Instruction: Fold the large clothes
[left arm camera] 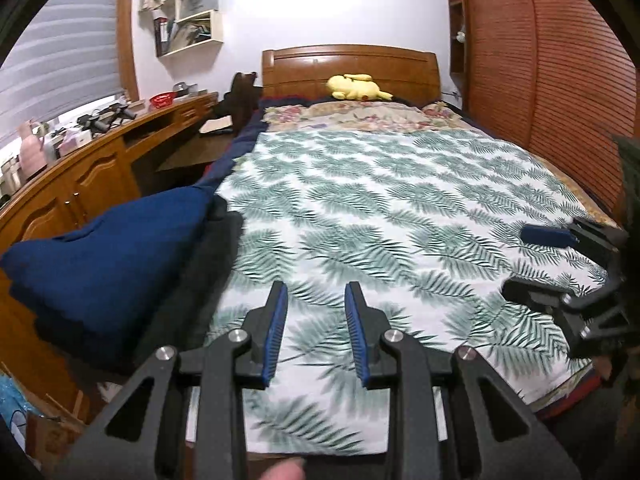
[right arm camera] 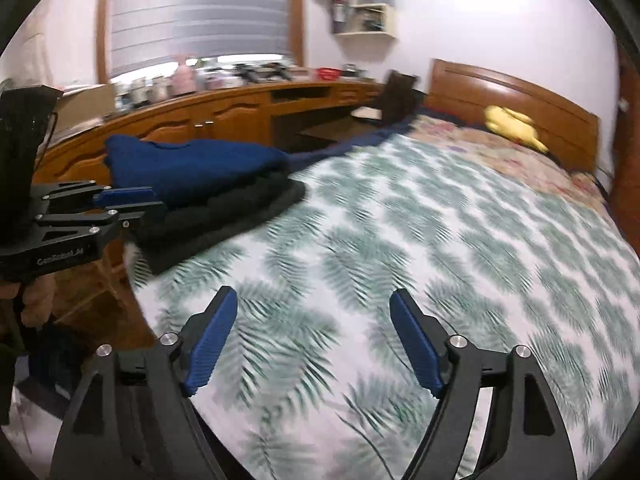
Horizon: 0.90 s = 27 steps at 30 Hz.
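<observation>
Both our left gripper and right gripper hang empty, jaws apart. The folded clothes sit stacked at the bed edge; they look soft and bulky, so we'd grip an edge.

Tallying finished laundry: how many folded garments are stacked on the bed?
2. A blue garment lies on top of a black garment, both at the bed's edge nearest the wooden cabinets. Others may be hidden underneath.
</observation>
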Each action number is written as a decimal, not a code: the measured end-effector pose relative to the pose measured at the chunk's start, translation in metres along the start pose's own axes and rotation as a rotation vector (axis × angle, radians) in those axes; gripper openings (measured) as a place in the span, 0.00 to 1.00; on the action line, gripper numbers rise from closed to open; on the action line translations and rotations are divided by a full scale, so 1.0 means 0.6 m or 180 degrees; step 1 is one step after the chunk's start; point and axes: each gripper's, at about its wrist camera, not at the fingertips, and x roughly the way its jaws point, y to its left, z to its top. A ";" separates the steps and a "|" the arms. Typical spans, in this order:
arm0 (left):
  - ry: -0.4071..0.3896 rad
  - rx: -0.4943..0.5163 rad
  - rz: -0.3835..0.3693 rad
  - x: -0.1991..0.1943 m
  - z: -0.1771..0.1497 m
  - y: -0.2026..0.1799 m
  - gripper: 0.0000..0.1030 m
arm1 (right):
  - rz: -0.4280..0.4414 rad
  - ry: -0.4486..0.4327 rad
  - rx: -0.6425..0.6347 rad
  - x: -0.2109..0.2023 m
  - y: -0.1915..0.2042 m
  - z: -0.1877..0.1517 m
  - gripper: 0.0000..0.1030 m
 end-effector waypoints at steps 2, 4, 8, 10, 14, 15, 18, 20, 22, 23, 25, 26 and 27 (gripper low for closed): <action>-0.0017 0.0005 -0.0113 0.007 0.002 -0.035 0.27 | -0.0154 0.0003 0.0135 -0.026 -0.029 -0.026 0.79; -0.0007 0.0005 -0.0266 0.015 0.004 -0.063 0.27 | -0.0273 -0.0001 0.0271 -0.052 -0.055 -0.049 0.79; 0.0001 0.0026 -0.0456 0.021 0.000 -0.126 0.27 | -0.0417 -0.0016 0.0556 -0.099 -0.106 -0.088 0.79; 0.0006 0.0044 -0.0506 0.022 -0.003 -0.147 0.27 | -0.0495 -0.0020 0.0653 -0.120 -0.125 -0.106 0.79; -0.0008 0.0042 -0.0596 0.016 -0.007 -0.189 0.27 | -0.0667 -0.0054 0.0772 -0.156 -0.149 -0.132 0.79; -0.0030 0.0045 -0.0602 0.012 -0.006 -0.198 0.27 | -0.0720 -0.0065 0.0793 -0.165 -0.154 -0.137 0.79; -0.0096 0.0041 -0.0633 -0.003 0.001 -0.217 0.27 | -0.0849 -0.0146 0.0854 -0.196 -0.165 -0.147 0.79; -0.0136 0.0026 -0.0653 -0.015 0.005 -0.224 0.27 | -0.0905 -0.0206 0.0878 -0.214 -0.170 -0.148 0.79; -0.0190 0.0031 -0.0668 -0.032 0.011 -0.232 0.27 | -0.0940 -0.0280 0.0903 -0.234 -0.172 -0.146 0.79; -0.0225 0.0042 -0.0666 -0.042 0.016 -0.236 0.27 | -0.0974 -0.0336 0.0906 -0.250 -0.173 -0.144 0.79; -0.0301 0.0054 -0.0664 -0.061 0.022 -0.243 0.27 | -0.1033 -0.0431 0.0903 -0.273 -0.172 -0.138 0.79; -0.0345 0.0049 -0.0673 -0.071 0.026 -0.244 0.27 | -0.1048 -0.0469 0.0906 -0.282 -0.172 -0.136 0.79; -0.0382 0.0042 -0.0679 -0.082 0.031 -0.244 0.27 | -0.1063 -0.0515 0.0914 -0.293 -0.171 -0.133 0.79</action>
